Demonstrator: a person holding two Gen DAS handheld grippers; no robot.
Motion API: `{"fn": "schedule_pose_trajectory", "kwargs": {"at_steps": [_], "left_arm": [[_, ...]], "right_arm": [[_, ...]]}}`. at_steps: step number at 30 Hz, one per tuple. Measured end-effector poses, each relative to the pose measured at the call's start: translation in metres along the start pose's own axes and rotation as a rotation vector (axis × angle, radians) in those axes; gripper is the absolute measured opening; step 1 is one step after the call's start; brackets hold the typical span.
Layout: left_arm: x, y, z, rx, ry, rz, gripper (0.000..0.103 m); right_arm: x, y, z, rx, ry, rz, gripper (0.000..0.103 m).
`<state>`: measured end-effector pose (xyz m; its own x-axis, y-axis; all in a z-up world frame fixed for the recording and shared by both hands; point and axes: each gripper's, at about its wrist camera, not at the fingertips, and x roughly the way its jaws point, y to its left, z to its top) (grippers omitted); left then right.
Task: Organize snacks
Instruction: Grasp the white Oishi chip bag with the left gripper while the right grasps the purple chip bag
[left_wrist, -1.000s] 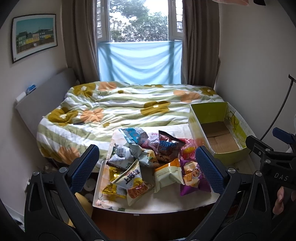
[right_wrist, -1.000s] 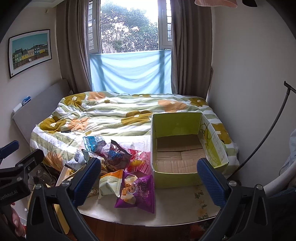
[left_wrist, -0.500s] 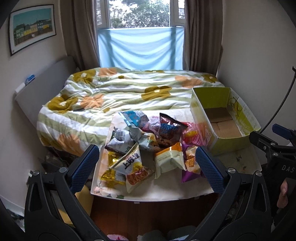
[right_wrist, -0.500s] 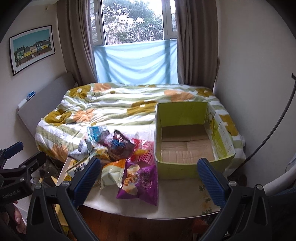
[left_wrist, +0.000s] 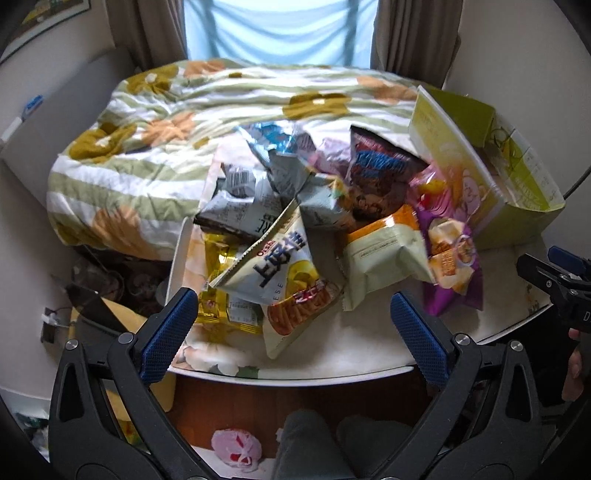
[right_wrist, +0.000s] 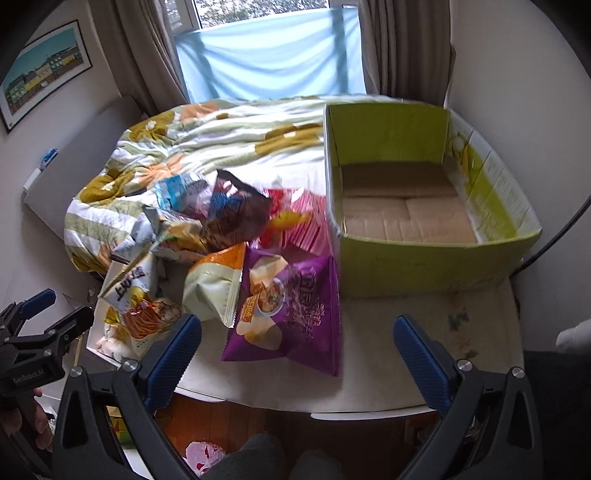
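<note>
Pre-grasp step: both grippers, L (left_wrist: 291, 321) & R (right_wrist: 297, 341), gape empty near snack-bag pile (left_wrist: 314, 221) beside bare green cardboard box (right_wrist: 436, 258); next, grab purple crisp bag (right_wrist: 291, 314).

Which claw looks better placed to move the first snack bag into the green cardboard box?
Probably the right claw: it is open, with the purple snack bag just ahead and the green cardboard box beside that. The left claw, also open, faces the far side of the pile.
</note>
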<state>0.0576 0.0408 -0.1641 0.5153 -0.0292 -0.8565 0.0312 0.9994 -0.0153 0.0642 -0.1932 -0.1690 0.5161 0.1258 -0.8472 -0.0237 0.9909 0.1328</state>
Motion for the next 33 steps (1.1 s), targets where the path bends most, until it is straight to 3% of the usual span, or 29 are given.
{"fn": "schedule_pose_trajectory", "kwargs": {"at_steps": [7,14,22,24,25,33], "left_arm": [[0.066,0.022,0.005,0.004,0.112,-0.072,0.103],[0.108,0.026,0.003,0.013,0.174,-0.106,0.102],[0.121,0.028,0.005,0.014,0.164,-0.079,0.102],[0.122,0.029,0.007,0.009,0.163,-0.071,0.096],[0.123,0.031,0.008,0.007,0.163,-0.063,0.087],[0.123,0.039,0.005,-0.004,0.169,-0.087,0.079]], "right_arm": [[0.042,0.005,-0.005,0.042,0.061,-0.021,0.103],[0.081,-0.005,-0.006,0.115,0.108,-0.024,0.103],[0.105,-0.021,-0.007,0.181,0.158,0.028,0.103],[0.109,-0.023,-0.008,0.188,0.164,0.050,0.103],[0.110,-0.023,-0.008,0.189,0.168,0.058,0.103],[0.120,-0.023,-0.009,0.163,0.172,0.100,0.103]]}}
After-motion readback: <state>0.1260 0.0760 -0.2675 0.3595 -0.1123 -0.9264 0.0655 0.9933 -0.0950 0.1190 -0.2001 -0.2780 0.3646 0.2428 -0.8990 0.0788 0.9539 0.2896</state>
